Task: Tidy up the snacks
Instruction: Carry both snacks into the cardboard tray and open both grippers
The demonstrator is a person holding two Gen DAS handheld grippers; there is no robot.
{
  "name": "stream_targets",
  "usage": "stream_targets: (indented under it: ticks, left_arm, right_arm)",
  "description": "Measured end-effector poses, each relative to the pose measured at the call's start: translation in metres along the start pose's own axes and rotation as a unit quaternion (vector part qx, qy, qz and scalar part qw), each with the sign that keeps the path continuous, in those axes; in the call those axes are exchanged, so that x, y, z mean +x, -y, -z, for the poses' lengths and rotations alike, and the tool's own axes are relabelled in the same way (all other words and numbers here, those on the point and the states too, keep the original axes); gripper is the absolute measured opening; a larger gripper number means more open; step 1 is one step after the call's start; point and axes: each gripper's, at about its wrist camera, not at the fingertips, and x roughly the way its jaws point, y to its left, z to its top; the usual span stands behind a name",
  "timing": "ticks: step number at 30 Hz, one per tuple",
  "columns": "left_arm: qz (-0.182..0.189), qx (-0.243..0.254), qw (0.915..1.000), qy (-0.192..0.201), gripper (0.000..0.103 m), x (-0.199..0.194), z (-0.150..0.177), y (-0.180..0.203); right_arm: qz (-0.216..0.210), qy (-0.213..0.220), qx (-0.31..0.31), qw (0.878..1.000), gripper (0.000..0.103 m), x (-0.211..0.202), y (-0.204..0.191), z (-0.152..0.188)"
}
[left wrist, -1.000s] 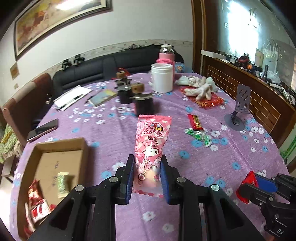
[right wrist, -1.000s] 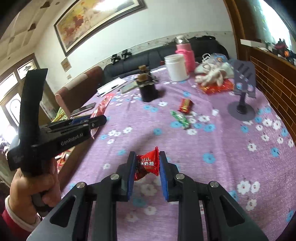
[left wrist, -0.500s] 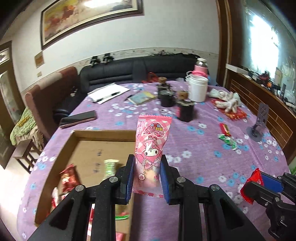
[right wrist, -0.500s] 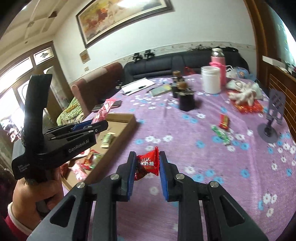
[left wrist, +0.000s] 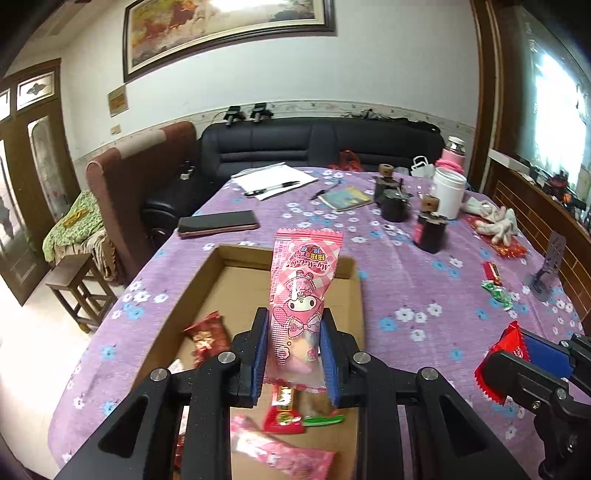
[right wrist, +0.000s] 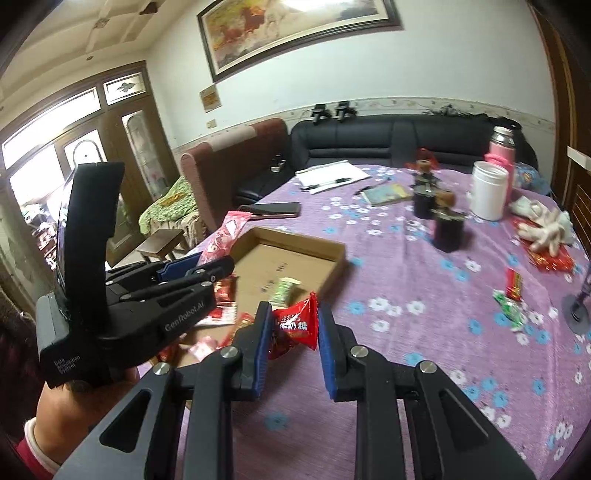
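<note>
Both grippers now hover over the cardboard box [left wrist: 354, 314], left gripper [left wrist: 294, 356] clamping pink packet [left wrist: 301, 295], right gripper [right wrist: 294, 341] clamping half-hidden red candy [right wrist: 297, 325].

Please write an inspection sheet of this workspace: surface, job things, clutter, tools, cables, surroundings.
Surface: round table under a purple flowered cloth.
Job's things: cardboard box holds several snack packets; red bar and green candy lie loose on the cloth.
Clutter: phone, papers with a pen, booklet, two dark jars, white canister, pink flask, gloves, phone stand.
Tools: left tool shut on the pink packet, over the box; right tool shut on the red candy, beside the box.
Cables: nothing seen on the table.
Surroundings: black sofa, brown armchair, wooden stool, framed painting.
</note>
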Motion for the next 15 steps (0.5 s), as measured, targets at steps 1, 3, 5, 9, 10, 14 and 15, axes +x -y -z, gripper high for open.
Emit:
stream_targets:
  ticks: [1,3,5,9,10,14,15]
  left_arm:
    - [-0.002,-0.002,1.0000,0.000,0.027,0.000,0.000,-0.004]
    - [-0.008,-0.007,0.9999,0.000,0.027,-0.001,0.002,-0.011]
    - [-0.012,-0.012,0.9999,0.000,0.027,-0.002,0.003,-0.019]
    - [-0.020,-0.020,0.9996,-0.002,0.027,-0.001,0.004,-0.033]
    - [-0.022,-0.024,0.9995,-0.002,0.027,-0.001,0.004,-0.036]
    - [-0.026,-0.031,0.9992,-0.005,0.027,0.002,0.006,-0.046]
    - [-0.027,-0.033,0.9991,-0.006,0.027,0.002,0.006,-0.048]
  right_arm:
    - [-0.003,-0.001,-0.005,1.000,0.023,0.003,-0.005,-0.001]
    - [-0.008,-0.004,-0.009,1.000,0.023,0.009,-0.012,-0.002]
    - [-0.013,-0.007,-0.011,1.000,0.023,0.015,-0.016,-0.002]
    - [-0.021,-0.012,-0.012,1.000,0.023,0.026,-0.025,-0.003]
    - [-0.022,-0.013,-0.013,1.000,0.023,0.029,-0.027,-0.004]
    - [-0.027,-0.017,-0.014,0.999,0.023,0.039,-0.033,-0.005]
    - [-0.028,-0.018,-0.015,0.999,0.023,0.041,-0.034,-0.006]
